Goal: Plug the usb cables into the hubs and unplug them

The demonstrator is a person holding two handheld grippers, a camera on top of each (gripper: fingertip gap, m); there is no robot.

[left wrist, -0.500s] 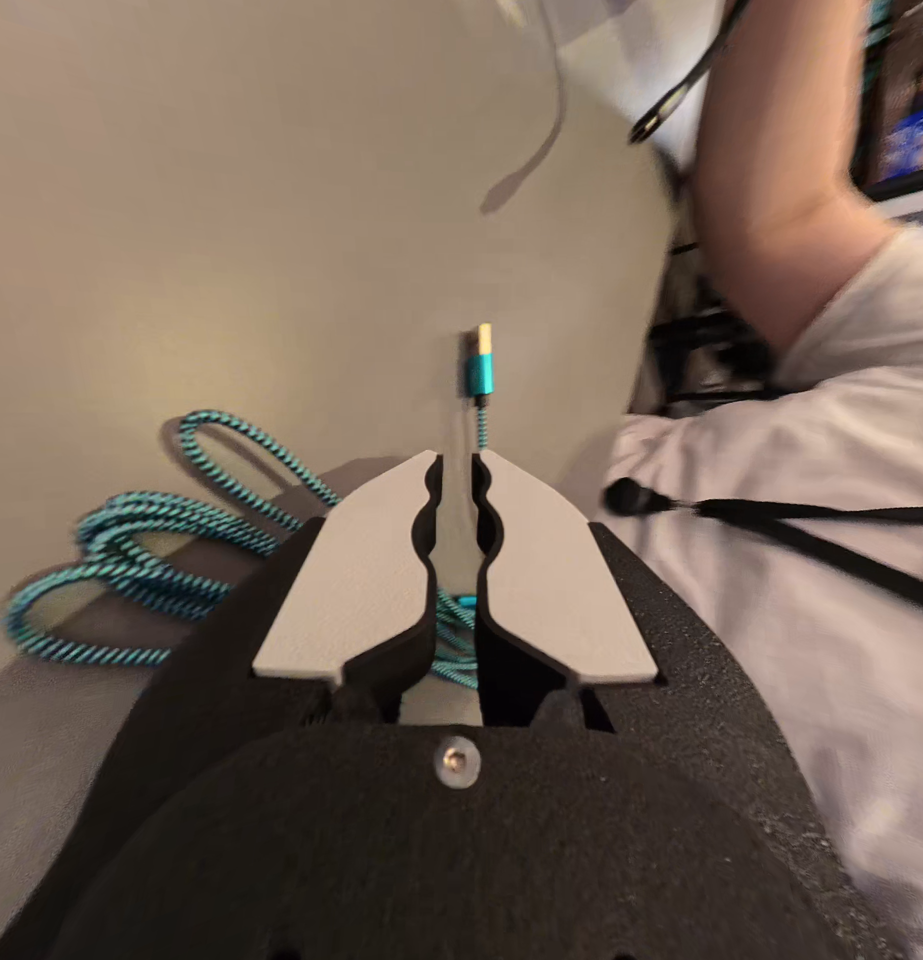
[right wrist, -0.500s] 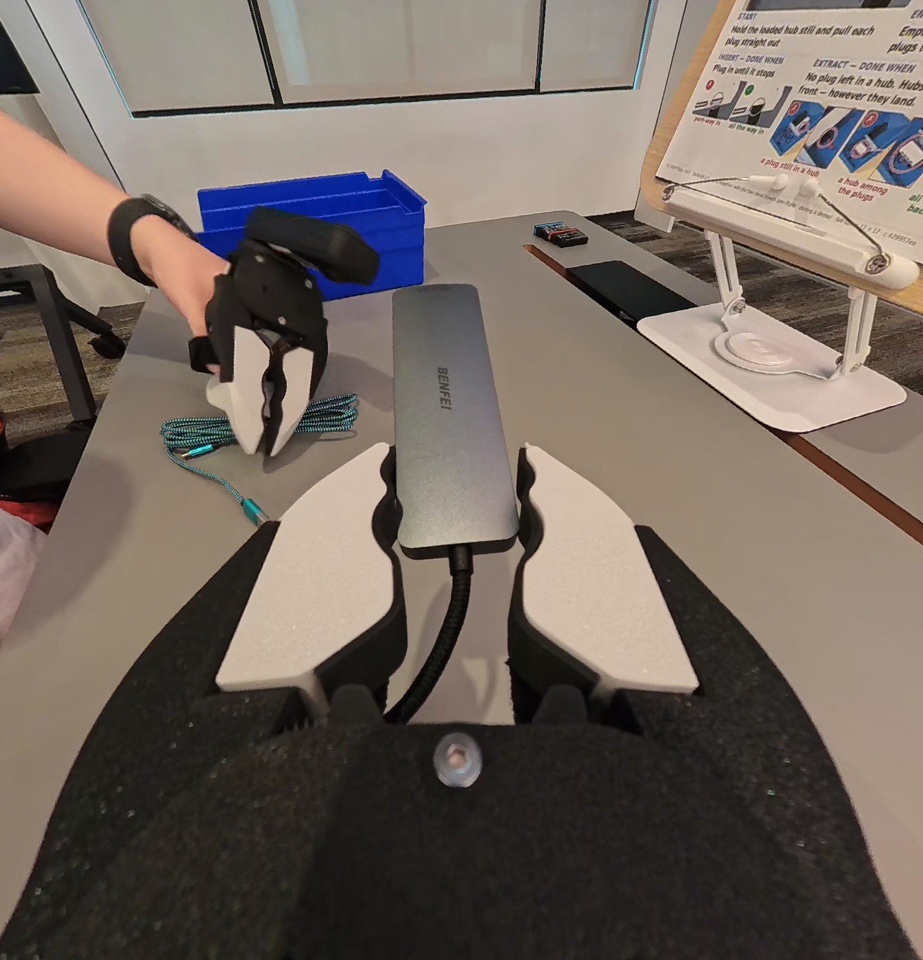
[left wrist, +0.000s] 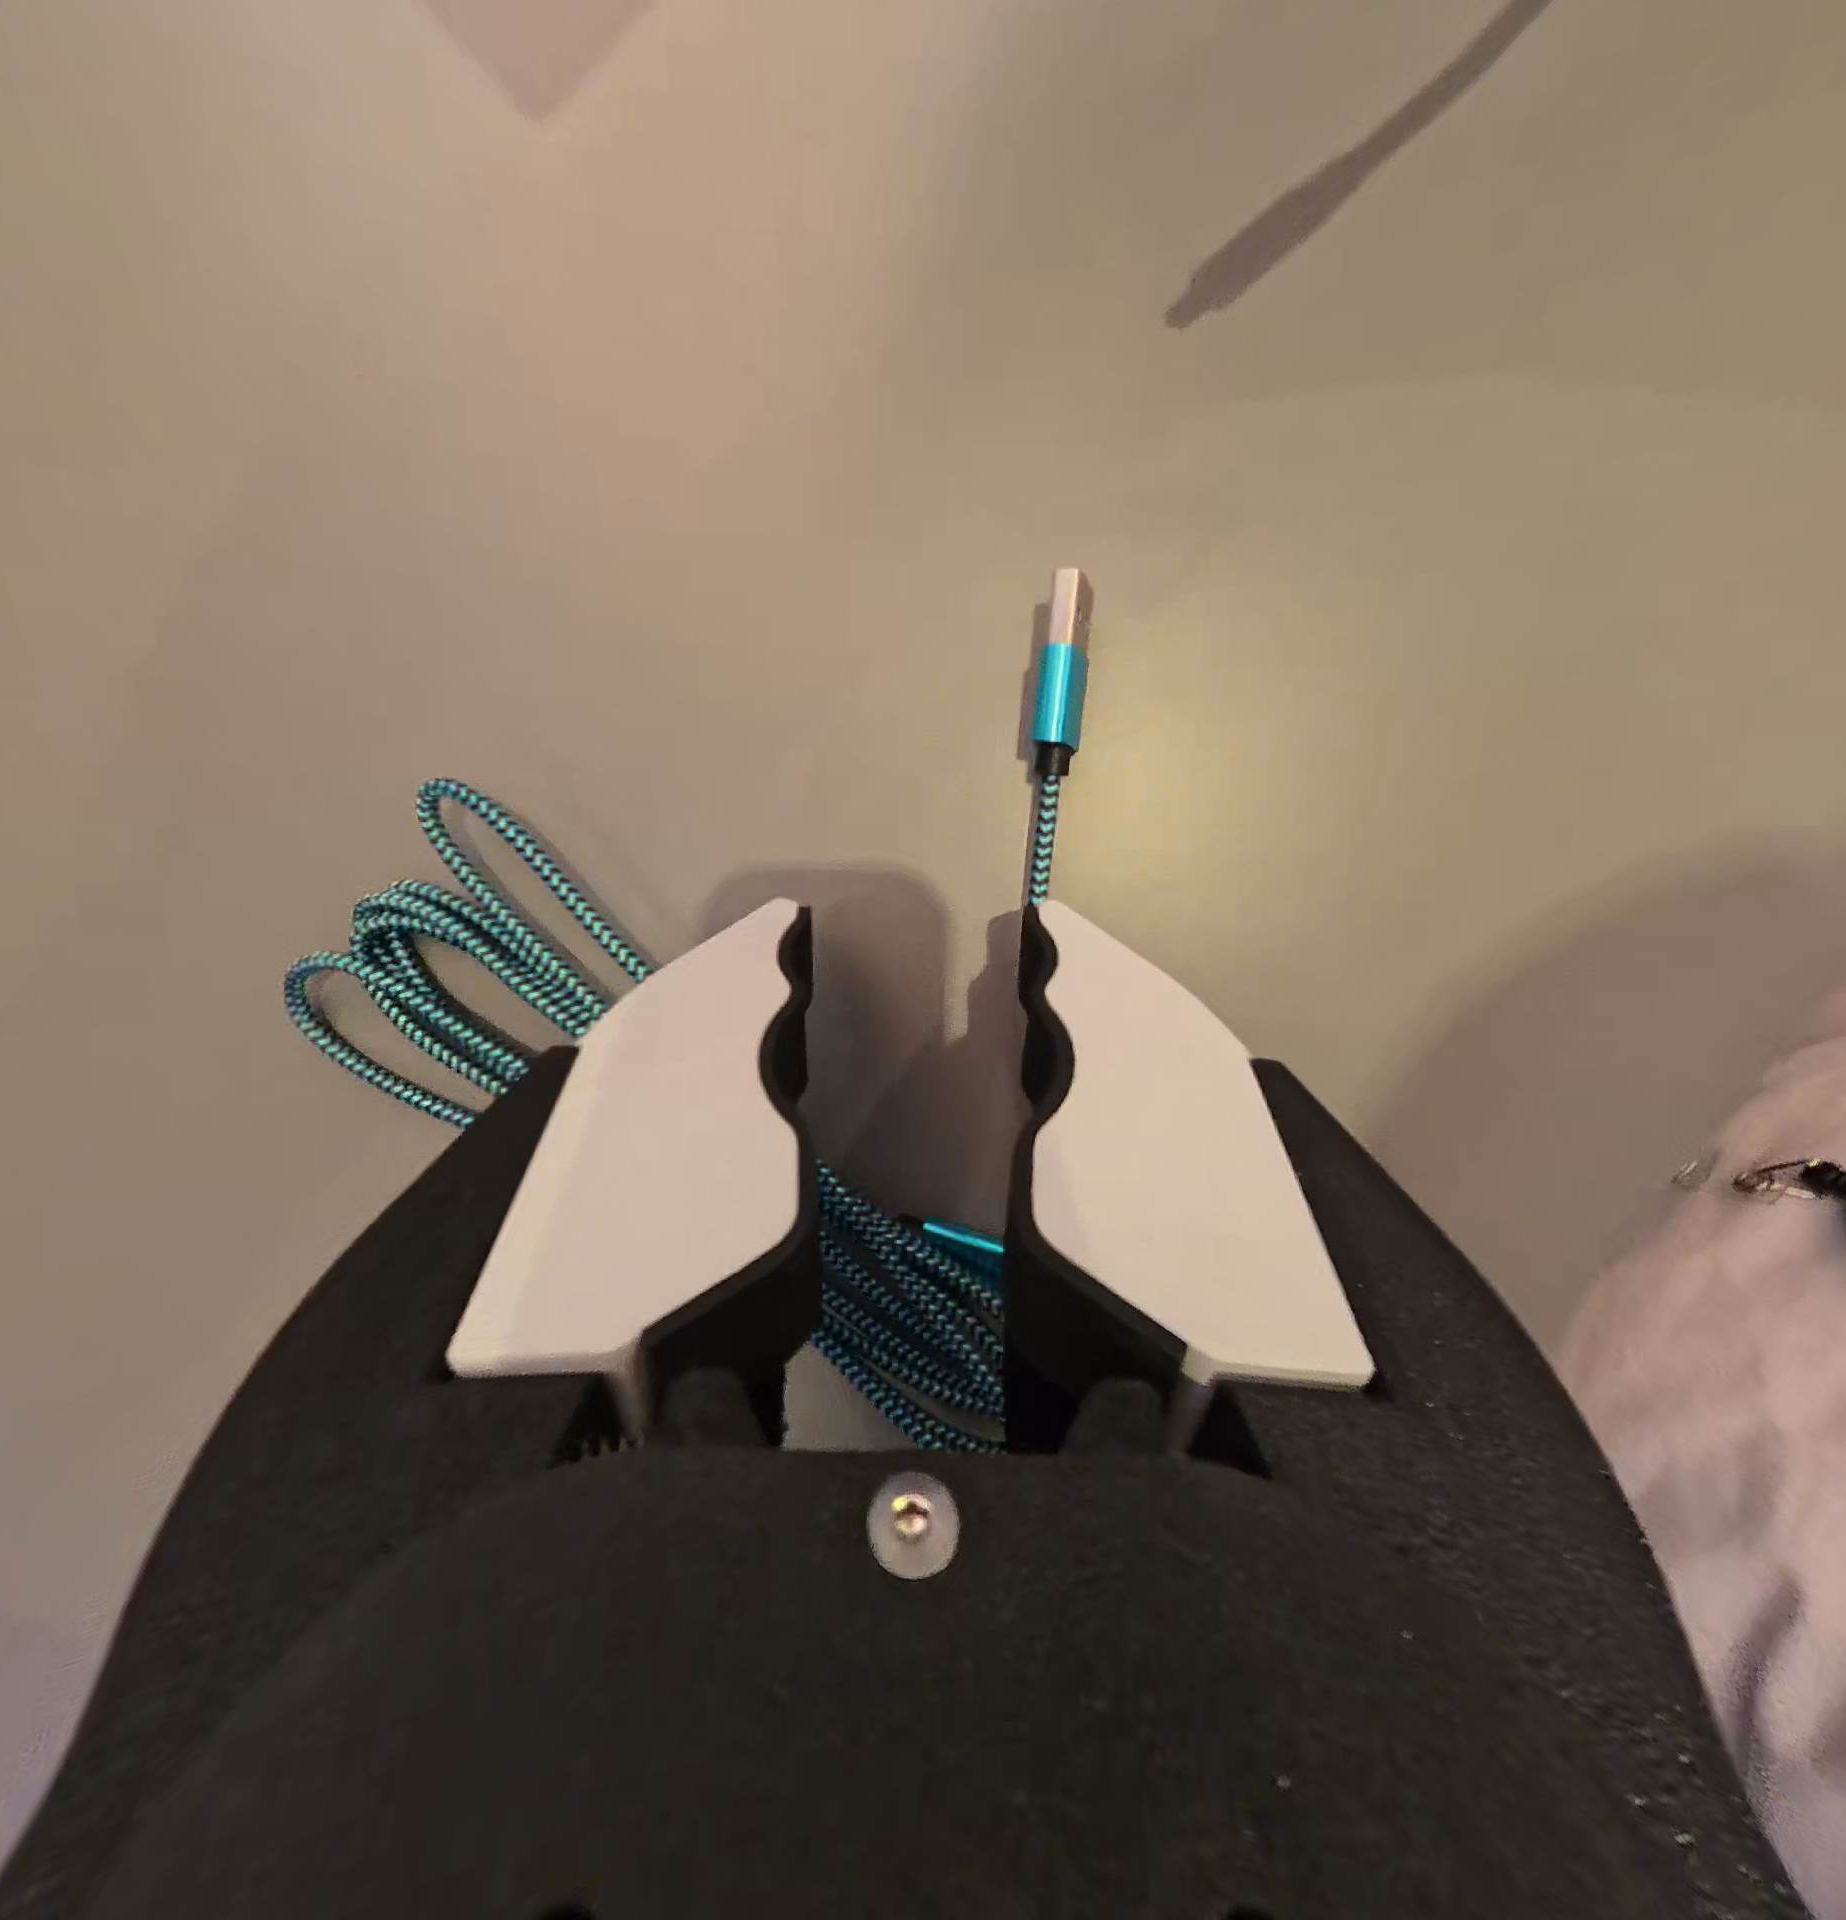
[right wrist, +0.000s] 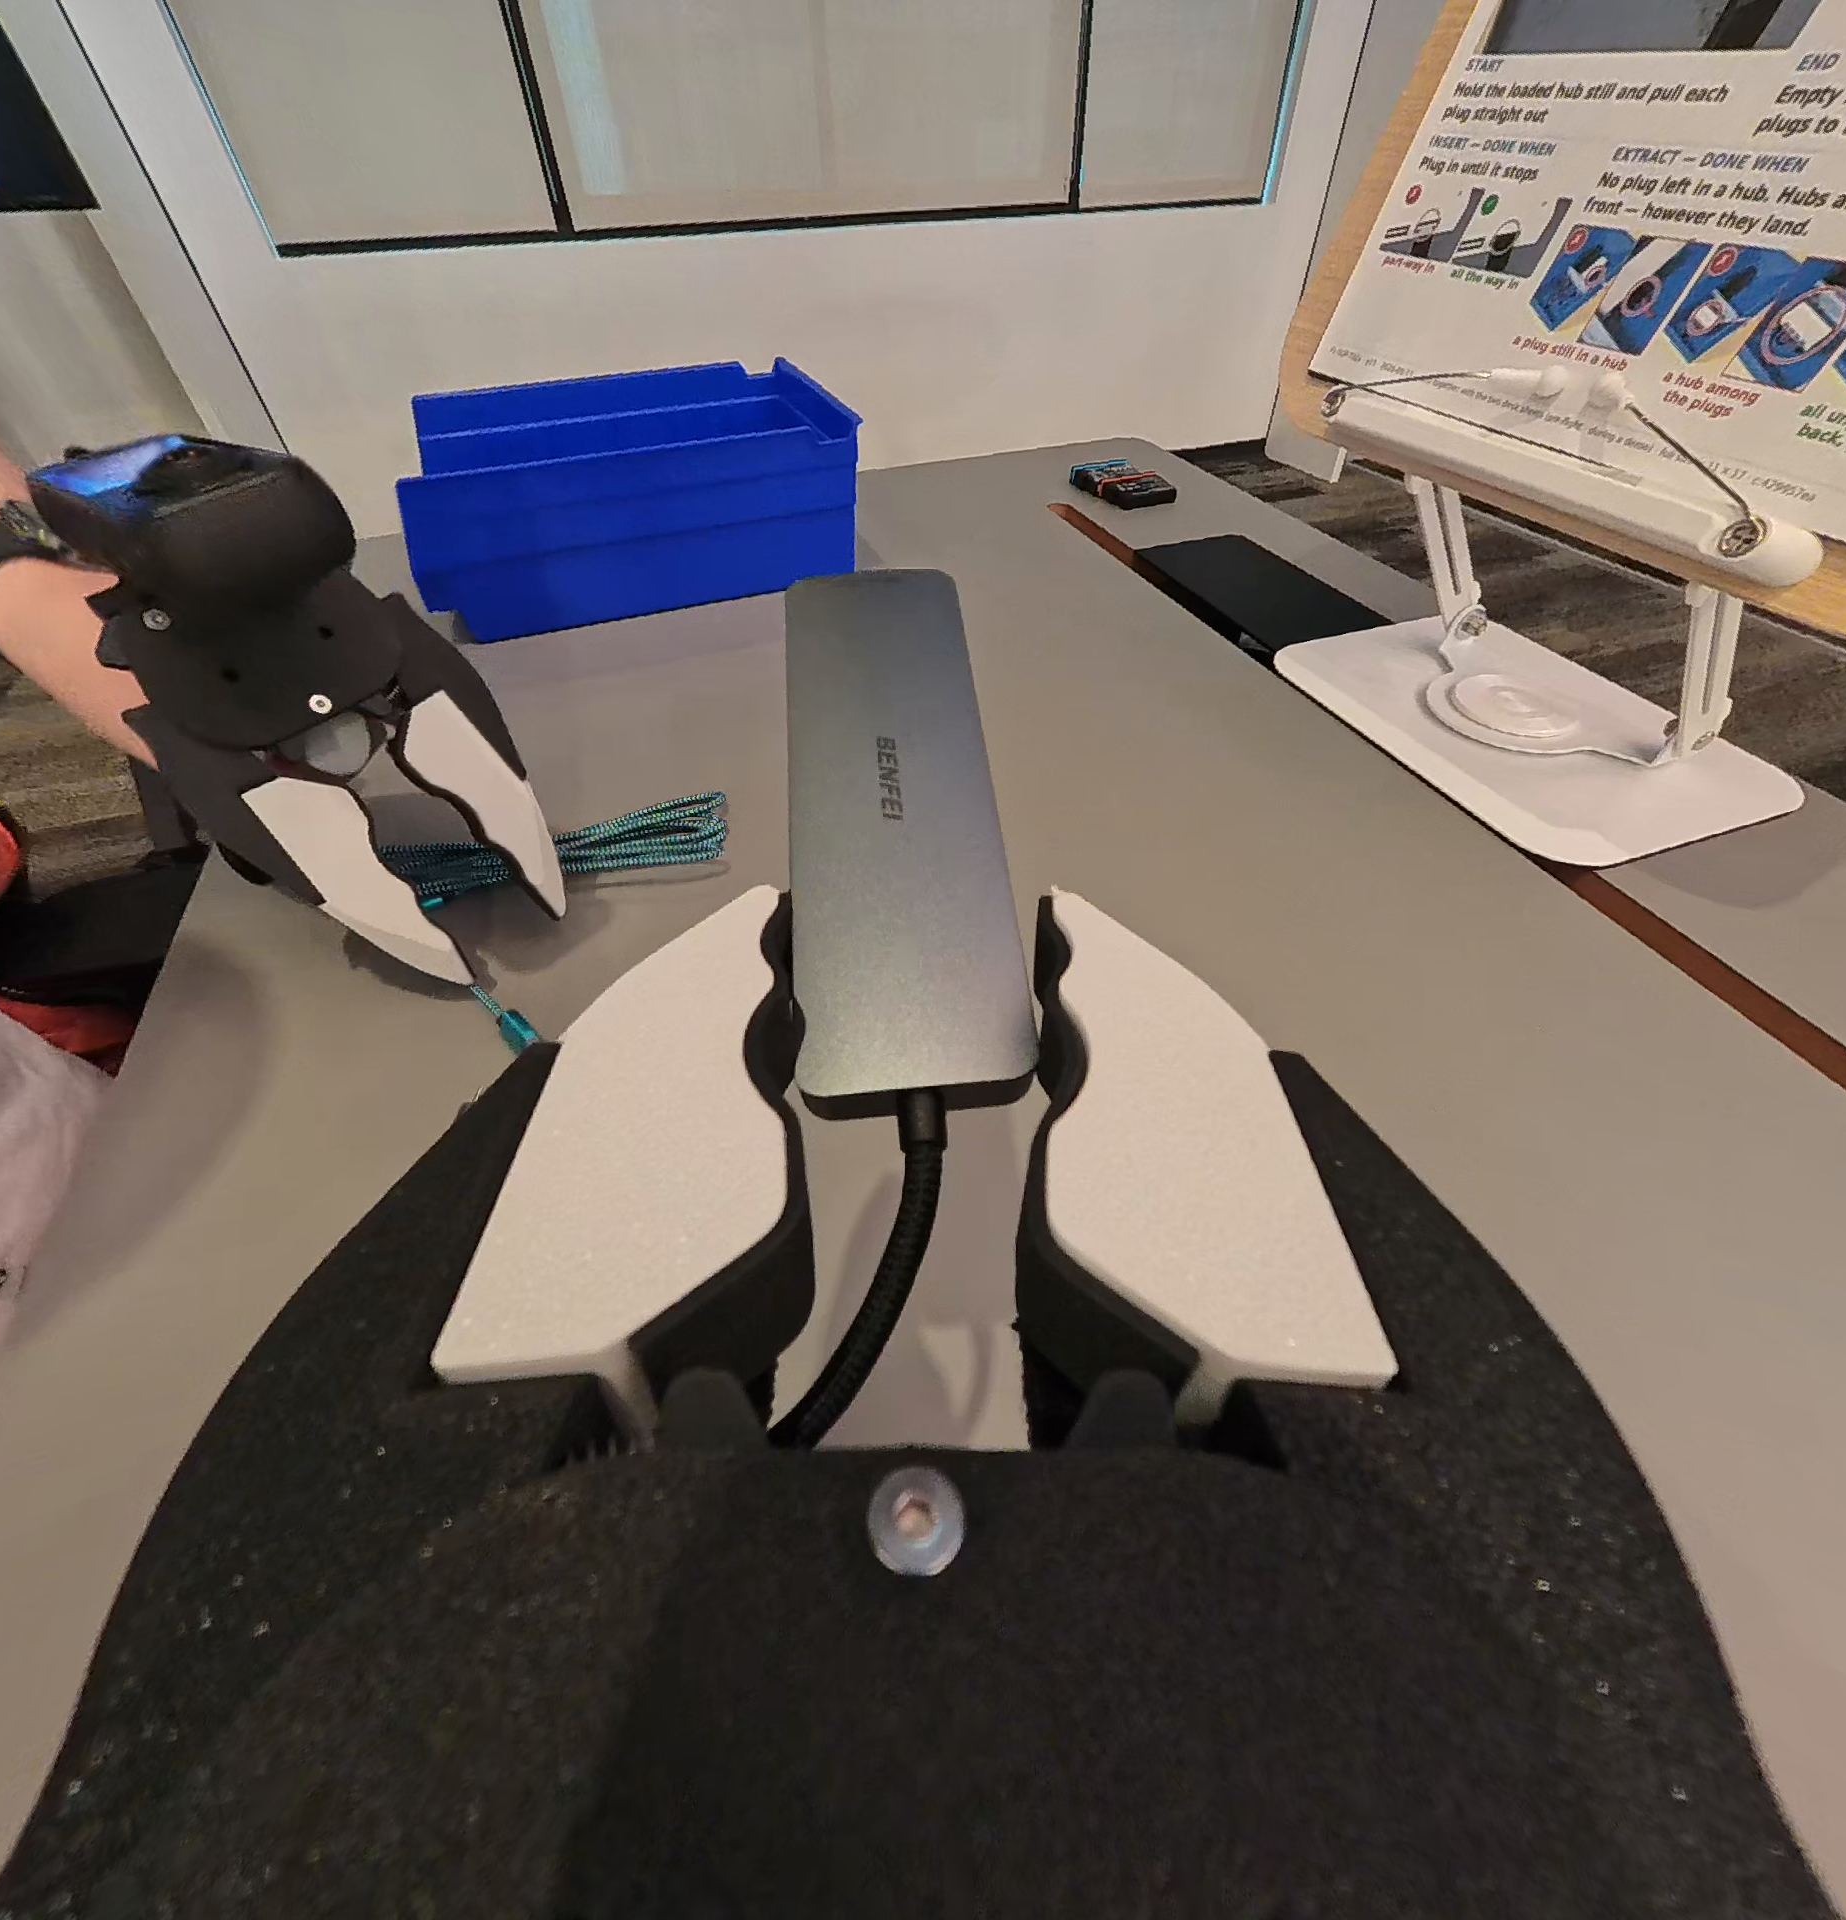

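In the left wrist view, we see our left gripper (left wrist: 914, 914) with its jaws parted and nothing between them; the teal braided cable (left wrist: 431, 977) lies coiled on the grey table (left wrist: 379, 416), its USB plug (left wrist: 1062, 665) just past the right fingertip

In the right wrist view, our right gripper (right wrist: 908, 904) clamps the grey hub (right wrist: 898, 831), which points toward a blue bin (right wrist: 628, 499); the left gripper hangs apart over the cable
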